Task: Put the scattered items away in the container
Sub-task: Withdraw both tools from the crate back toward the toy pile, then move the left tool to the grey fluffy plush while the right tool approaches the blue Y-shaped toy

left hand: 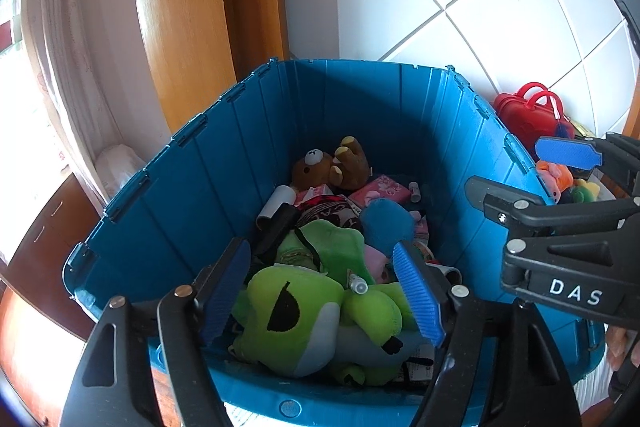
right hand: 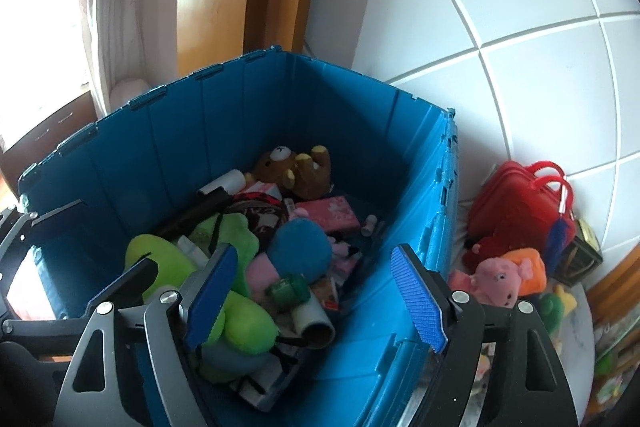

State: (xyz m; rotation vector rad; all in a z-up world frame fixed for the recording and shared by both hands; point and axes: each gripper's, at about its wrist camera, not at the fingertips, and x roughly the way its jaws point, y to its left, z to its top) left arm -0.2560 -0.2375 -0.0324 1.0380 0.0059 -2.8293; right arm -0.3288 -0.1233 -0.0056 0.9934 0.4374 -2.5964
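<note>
Container (left hand: pixel 192 163) fills both views; only right shows pig plush (right hand: pixel 496 281).

Both wrist cameras look steeply down, close above the same blue container (left hand: pixel 360 99), side by side.

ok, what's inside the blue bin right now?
The blue bin holds a brown bear plush, green frog plush, blue round plush, pink packet and a white tube. The pile covers the bin's floor, so anything underneath is hidden.
</note>
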